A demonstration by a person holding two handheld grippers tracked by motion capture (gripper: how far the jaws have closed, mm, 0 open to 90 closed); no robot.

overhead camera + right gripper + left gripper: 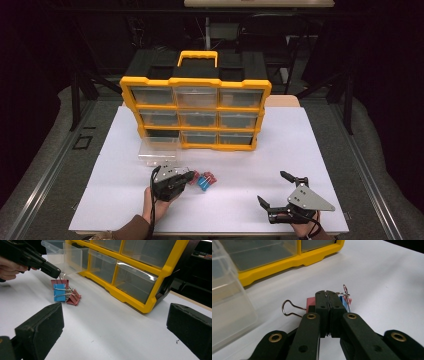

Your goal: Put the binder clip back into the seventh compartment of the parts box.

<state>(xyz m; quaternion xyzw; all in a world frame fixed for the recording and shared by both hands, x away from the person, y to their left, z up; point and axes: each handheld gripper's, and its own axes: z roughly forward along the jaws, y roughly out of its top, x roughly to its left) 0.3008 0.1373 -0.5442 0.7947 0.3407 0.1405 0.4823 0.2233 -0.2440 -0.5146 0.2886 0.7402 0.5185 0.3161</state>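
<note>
A small heap of binder clips lies on the white table: a red clip [60, 282], a blue clip [59, 292] in front of it and another red clip [74, 298] to the side. My left gripper [191, 176] is shut, its tip [53, 271] pinching the upright wire handle of the first red clip [310, 301]. That clip's other wire handle [289, 309] sticks out to the side. My right gripper [273, 187] rests open near the table's front right, with nothing between its pads [40, 327].
A yellow drawer organizer [195, 112] with clear drawers stands at the back of the white table [310, 150]. One clear drawer [159, 150] has been pulled out and sits on the table just behind my left gripper.
</note>
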